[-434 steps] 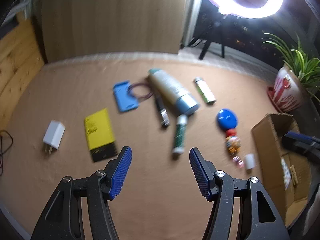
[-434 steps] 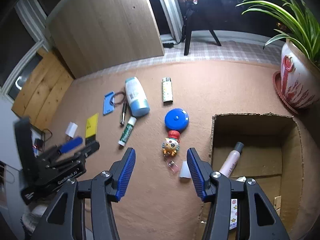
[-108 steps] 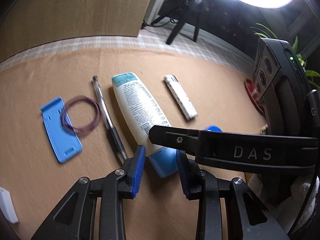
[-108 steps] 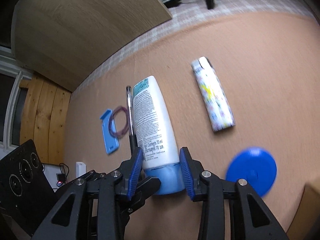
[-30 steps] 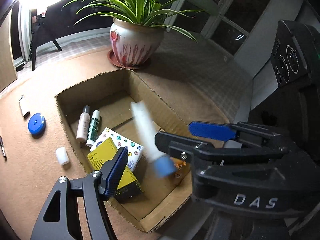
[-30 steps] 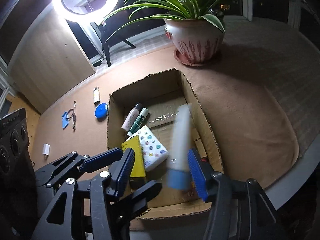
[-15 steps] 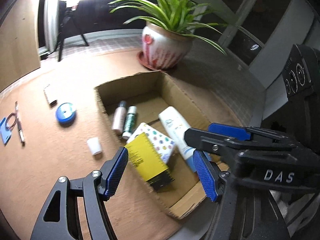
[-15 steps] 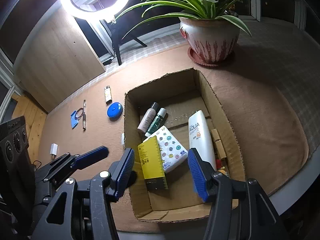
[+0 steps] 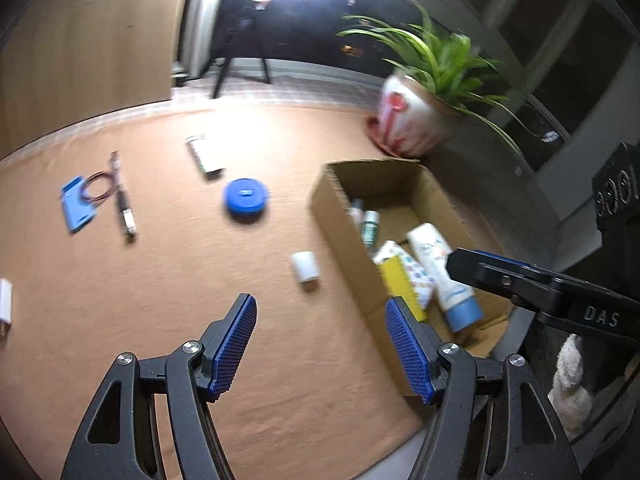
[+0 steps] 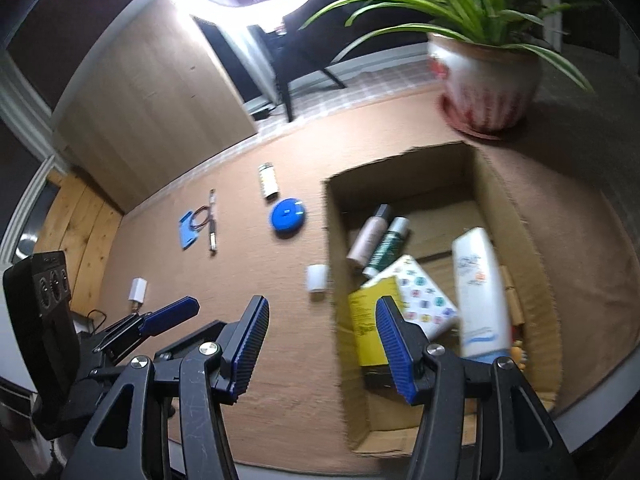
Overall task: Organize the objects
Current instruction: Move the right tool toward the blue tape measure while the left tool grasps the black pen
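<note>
Both my grippers, left (image 9: 320,346) and right (image 10: 320,350), gape empty; open brown cardboard box (image 10: 516,208) partly filled; next, probably the small white cylinder (image 9: 305,266) just beside it.

the cardboard box (image 10: 516,216) is sitting on the mat (image 10: 256,280), holding the lotion bottle (image 10: 480,292), two small bottles (image 10: 380,236) and a notepad (image 10: 372,320). just left of the box a small cap (image 10: 317,278) is lying; farther left, the round disc (image 10: 288,216), lighter (image 10: 268,180) and pen (image 10: 212,220). behind the box the potted plant (image 10: 488,80) is standing.
</note>
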